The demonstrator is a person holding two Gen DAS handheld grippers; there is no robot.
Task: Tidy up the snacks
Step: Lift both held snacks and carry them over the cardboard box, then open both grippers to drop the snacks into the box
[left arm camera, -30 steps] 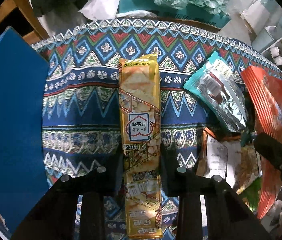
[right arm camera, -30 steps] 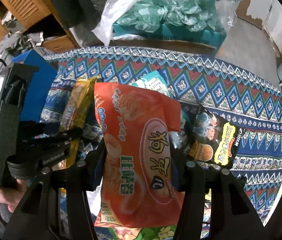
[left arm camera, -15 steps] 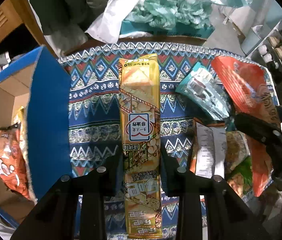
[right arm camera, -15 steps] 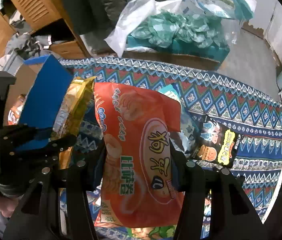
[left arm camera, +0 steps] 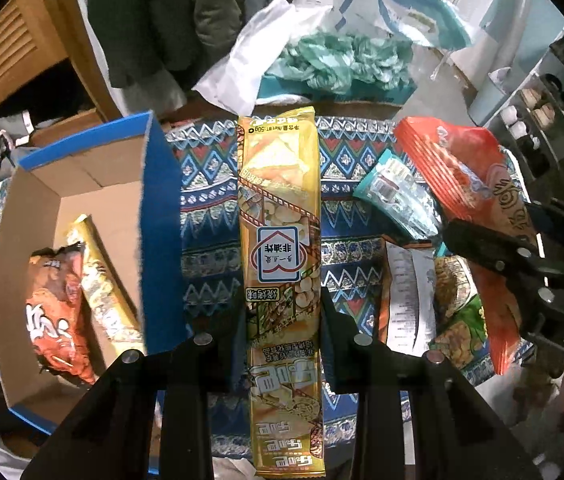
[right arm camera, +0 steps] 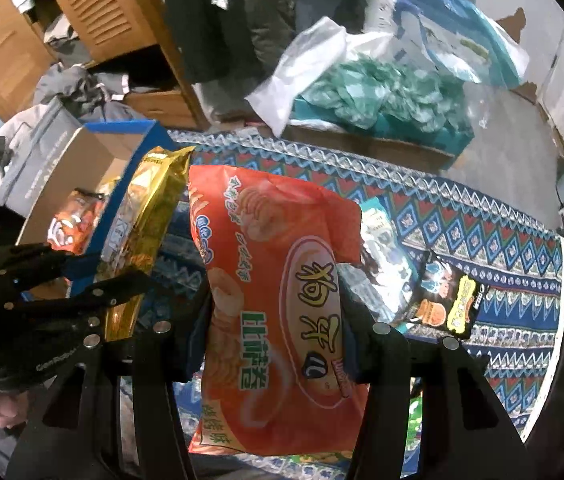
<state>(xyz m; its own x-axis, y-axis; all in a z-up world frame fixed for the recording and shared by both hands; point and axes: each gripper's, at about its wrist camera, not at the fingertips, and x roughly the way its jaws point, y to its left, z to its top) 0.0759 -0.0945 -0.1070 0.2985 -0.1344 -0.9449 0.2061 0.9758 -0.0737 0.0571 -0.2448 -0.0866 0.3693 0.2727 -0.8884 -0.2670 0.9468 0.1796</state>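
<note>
My left gripper [left arm camera: 281, 316] is shut on a long yellow cracker pack [left arm camera: 280, 240] and holds it lengthwise above the patterned cloth. My right gripper [right arm camera: 276, 320] is shut on an orange snack bag [right arm camera: 278, 296], also lifted. Each shows in the other view: the orange bag [left arm camera: 470, 184] at right, the yellow pack [right arm camera: 142, 232] at left. A blue-edged cardboard box [left arm camera: 82, 184] stands at left, holding an orange bag [left arm camera: 58, 316] and a yellow pack [left arm camera: 102, 280].
On the patterned tablecloth [left arm camera: 210, 200] lie a teal-and-silver pack [left arm camera: 398, 196], a flipped snack bag [left arm camera: 414, 292] and a black snack bag [right arm camera: 448, 300]. Beyond the table edge are plastic bags [right arm camera: 362, 92], hanging clothes and a wooden cabinet [right arm camera: 94, 12].
Both grippers have risen and drawn back with their snacks. The open box with snacks inside has come into the left wrist view at left.
</note>
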